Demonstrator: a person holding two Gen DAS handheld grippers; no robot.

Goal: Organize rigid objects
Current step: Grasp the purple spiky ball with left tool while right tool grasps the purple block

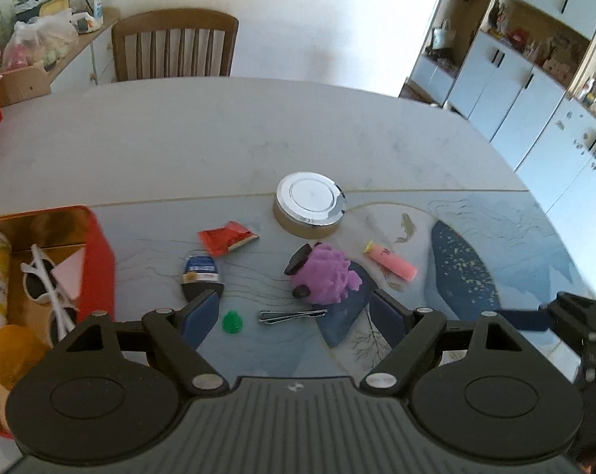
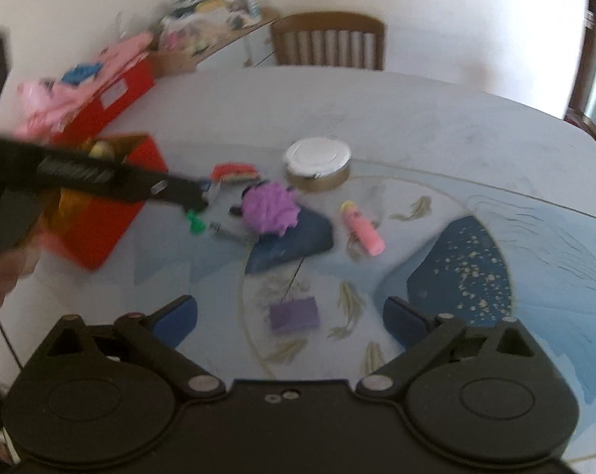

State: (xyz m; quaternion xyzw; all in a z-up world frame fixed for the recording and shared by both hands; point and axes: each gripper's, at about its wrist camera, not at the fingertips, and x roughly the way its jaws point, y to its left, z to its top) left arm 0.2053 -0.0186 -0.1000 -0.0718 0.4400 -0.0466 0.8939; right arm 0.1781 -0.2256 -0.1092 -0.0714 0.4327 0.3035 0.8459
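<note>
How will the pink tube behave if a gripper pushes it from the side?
The pink tube looks cylindrical and lies flat on the table, so it would probably roll. It seems small and light, likely skidding easily on the smooth surface.

Right wrist view smeared by motion: left tongs [image 2: 197, 205] blurred, tips merging into the green piece [image 2: 196, 226]. Red box [image 1: 96, 260] cut by the left edge in the left wrist view; bottle label [image 1: 199, 268] unreadable.
</note>
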